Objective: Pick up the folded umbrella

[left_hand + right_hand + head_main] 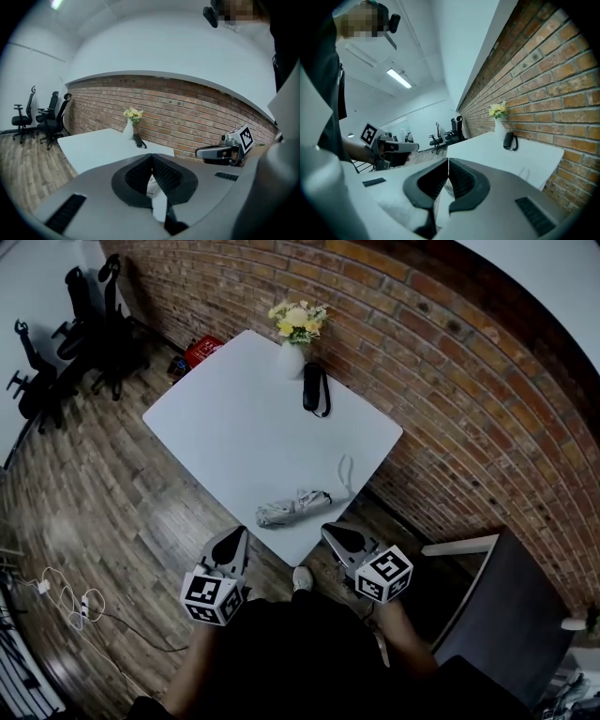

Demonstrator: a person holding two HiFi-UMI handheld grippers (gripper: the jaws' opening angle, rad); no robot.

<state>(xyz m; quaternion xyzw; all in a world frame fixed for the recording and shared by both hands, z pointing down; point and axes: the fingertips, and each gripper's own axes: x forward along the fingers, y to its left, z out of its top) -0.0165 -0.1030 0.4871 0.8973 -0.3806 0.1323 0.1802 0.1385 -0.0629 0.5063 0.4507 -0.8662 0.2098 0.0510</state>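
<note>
Head view: the folded umbrella (293, 507) lies by the counter's (234, 427) near edge, just ahead of the left hand-held gripper (236, 536) and right hand-held gripper (332, 532). Left gripper view: jaws clenched together, empty. Right gripper view: jaws likewise clenched, empty.
</note>
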